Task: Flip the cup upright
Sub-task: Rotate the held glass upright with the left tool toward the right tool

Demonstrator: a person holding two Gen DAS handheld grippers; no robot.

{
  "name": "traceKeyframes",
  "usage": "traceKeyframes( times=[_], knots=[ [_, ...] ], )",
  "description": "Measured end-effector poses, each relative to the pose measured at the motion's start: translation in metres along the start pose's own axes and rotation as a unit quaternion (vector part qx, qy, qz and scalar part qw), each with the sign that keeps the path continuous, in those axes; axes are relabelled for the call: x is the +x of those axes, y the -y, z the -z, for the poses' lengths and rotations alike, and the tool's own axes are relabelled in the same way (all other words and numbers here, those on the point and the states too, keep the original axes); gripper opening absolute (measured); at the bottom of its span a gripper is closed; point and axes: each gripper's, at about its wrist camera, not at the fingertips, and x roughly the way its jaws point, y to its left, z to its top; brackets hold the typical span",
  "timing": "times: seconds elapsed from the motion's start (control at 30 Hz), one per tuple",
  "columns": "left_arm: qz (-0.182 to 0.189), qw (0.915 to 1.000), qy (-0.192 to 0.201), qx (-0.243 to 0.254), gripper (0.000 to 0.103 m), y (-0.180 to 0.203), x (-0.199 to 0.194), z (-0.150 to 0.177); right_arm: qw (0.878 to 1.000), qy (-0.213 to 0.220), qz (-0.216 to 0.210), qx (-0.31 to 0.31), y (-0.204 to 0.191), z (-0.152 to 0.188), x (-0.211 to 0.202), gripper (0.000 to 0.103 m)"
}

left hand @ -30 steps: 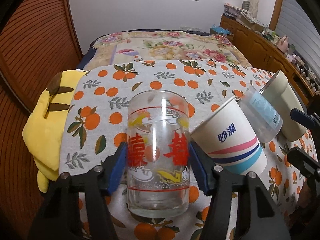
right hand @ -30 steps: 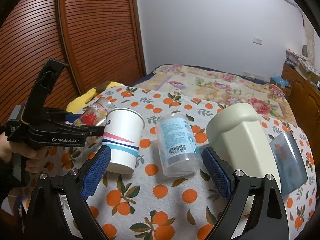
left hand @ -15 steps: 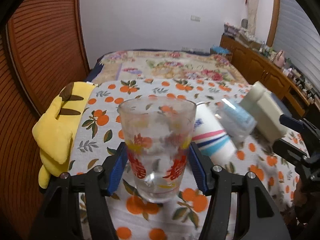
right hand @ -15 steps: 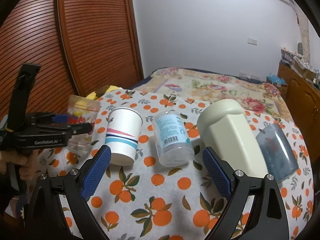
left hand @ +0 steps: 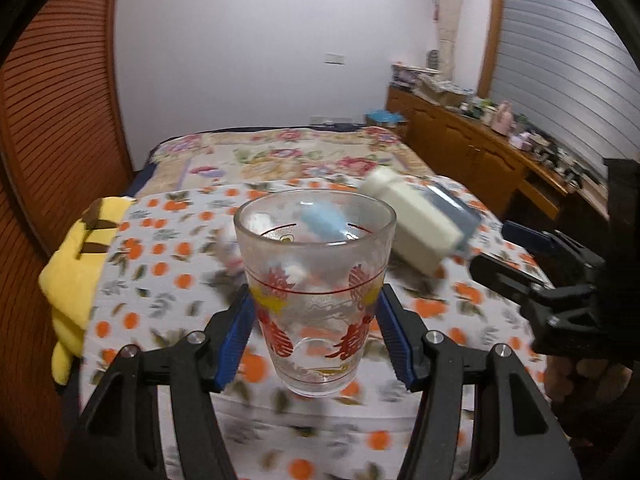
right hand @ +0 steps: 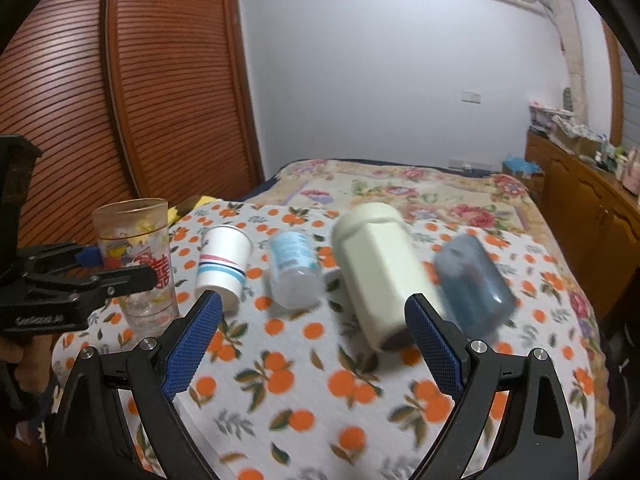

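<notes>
White wall (right hand: 400, 60), slatted wooden doors (right hand: 140, 80).

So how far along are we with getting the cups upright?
The glass cup already stands mouth up, though the left tool is clamped on it and hasn't let go. Left to do: the paper cup, clear cup, cream bottle and blue cup lie on their sides. The right tool is open, holding nothing.

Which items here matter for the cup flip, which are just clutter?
Job: glass cup, held mouth-up by left gripper; paper cup, clear cup, cream cup, blue cup.
Clutter: yellow plush, right gripper, idle.
</notes>
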Motion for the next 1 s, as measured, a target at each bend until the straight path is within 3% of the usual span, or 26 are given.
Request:
traceKeyframes(
  times=[0.47,0.6,1.0],
  knots=[
    [0.073,0.996,-0.052,0.009,0.059,0.095,0.013,0.038,0.999,0.011,0.041,0.031,0.051,0.04,-0.066,0.094],
    [0.073,0.9948,-0.068,0.02,0.059,0.11,0.026,0.042,0.998,0.008,0.049,0.04,0.06,0.047,-0.069,0.094],
    [0.082,0.9937,-0.075,0.017,0.059,0.104,0.061,0.028,0.996,-0.017,0.05,0.065,0.076,0.063,-0.052,0.094]
  ],
)
